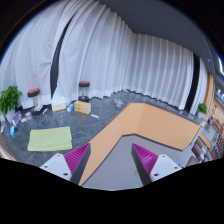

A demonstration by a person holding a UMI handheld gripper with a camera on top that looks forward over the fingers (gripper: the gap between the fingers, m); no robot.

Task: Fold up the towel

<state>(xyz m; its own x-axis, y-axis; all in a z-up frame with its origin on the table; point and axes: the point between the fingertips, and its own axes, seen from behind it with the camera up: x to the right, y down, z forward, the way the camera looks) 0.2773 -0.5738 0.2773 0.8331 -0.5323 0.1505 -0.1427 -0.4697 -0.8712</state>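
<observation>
The fingers [110, 160] are being held wide open, nothing gripped. A folded green towel [50, 139] is being left on the grey counter [100, 125], around 10 o'clock from them.

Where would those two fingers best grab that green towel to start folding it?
Probably a near corner or the near edge of the towel. It lies flat and spread on the grey table, ahead and to the left of the open gripper, so only a thin edge offers something to pinch. Come in low from the near side.
</observation>
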